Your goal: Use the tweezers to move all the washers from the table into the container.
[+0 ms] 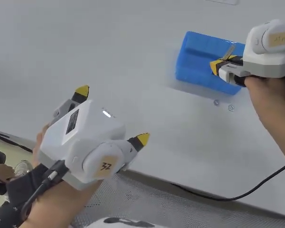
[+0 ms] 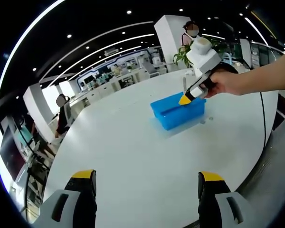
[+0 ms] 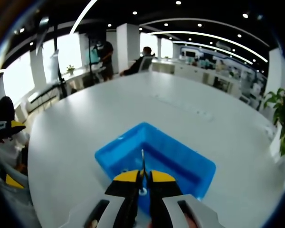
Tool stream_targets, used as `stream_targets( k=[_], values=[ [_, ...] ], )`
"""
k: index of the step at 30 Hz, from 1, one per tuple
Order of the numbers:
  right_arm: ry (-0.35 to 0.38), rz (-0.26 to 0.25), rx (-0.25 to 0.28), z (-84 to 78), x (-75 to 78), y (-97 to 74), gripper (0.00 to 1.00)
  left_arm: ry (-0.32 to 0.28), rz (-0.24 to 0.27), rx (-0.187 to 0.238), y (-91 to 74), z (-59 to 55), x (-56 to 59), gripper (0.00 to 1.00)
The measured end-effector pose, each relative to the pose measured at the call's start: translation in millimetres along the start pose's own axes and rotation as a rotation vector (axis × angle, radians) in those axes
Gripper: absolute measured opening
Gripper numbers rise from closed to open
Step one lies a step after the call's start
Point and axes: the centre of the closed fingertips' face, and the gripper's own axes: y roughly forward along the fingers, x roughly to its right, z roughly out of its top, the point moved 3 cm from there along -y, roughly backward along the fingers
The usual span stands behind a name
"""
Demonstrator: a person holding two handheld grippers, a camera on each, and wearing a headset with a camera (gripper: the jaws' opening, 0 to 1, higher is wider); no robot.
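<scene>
Tweezers (image 3: 142, 159) are being clamped in the right gripper's (image 3: 142, 175) jaws, container (image 3: 109, 156) just ahead. Two washers (image 1: 216, 102) are being left uncollected near those jaws; the left gripper (image 2: 145, 175) is being held open, empty.

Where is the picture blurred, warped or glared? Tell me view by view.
Head view: container and washers slightly soft, even light. Left gripper view: fisheye bends the table edge. Right gripper view: same bending, window glare at left, tweezers blurred.

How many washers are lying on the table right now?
2. The first washer and the second washer lie side by side on the table just beside the blue container. More may be hidden inside it or behind the right gripper.
</scene>
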Motion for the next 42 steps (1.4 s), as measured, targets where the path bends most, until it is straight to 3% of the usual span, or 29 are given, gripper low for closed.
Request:
stream_targets(
  k=[8,16,30,36,42],
  values=[
    [0.045,0.012,0.076,21.4,-4.2,-27.4,0.04,0.0,-0.002,0.006,-0.7,0.5,0.1,0.91],
    [0.052,0.022,0.105,24.7,-15.2,-52.7,0.04,0.002,-0.001,0.007,-0.9,0.5,0.4,0.9],
    [0.08,0.036,0.089,4.0,-27.6,-68.8,0.04,0.0,-0.004,0.005,-0.6,0.3,1.5,0.91],
    [0.085,0.034,0.057,-11.9,-30.5,-69.1,0.04,-0.004,-0.003,0.007,-1.0,0.6,1.2,0.91],
    [0.089,0.024,0.031,-30.6,-26.8,-58.5,0.05,-0.001,-0.007,0.008,-0.8,0.9,2.2,0.91]
  ],
)
